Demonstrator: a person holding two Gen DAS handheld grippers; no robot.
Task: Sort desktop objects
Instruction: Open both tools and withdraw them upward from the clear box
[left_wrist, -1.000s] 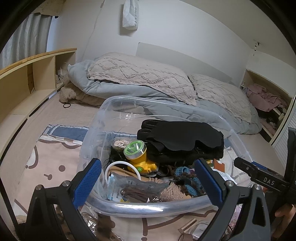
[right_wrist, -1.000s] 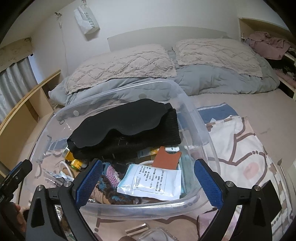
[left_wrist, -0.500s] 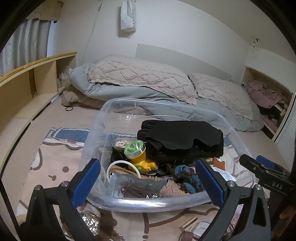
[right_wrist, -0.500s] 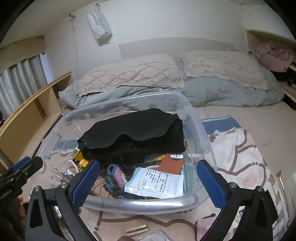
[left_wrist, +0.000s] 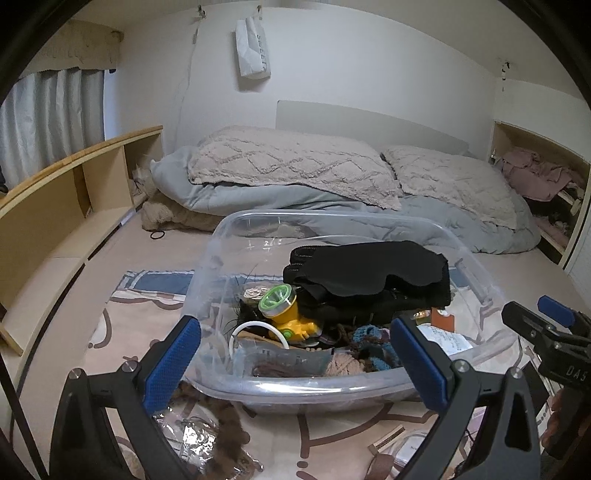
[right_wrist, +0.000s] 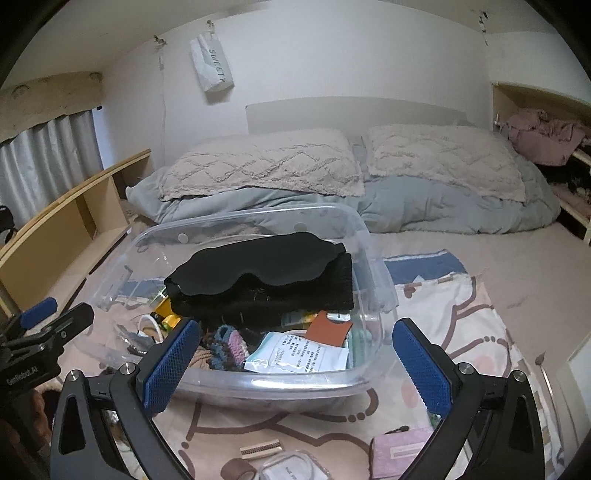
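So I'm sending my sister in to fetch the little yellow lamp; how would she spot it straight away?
Go to the clear plastic bin sitting on the patterned bedspread at the foot of the bed. Inside, look at the left end, just beside the black gloves piled on top. The lamp is the only bright yellow thing there, with a round green-rimmed lens facing up.

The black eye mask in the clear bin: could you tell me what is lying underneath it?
The black eye mask rests on dark knitted fabric, apparently gloves, inside the clear bin. A yellow headlamp pokes out beside the pile. Whatever lies deeper is covered.
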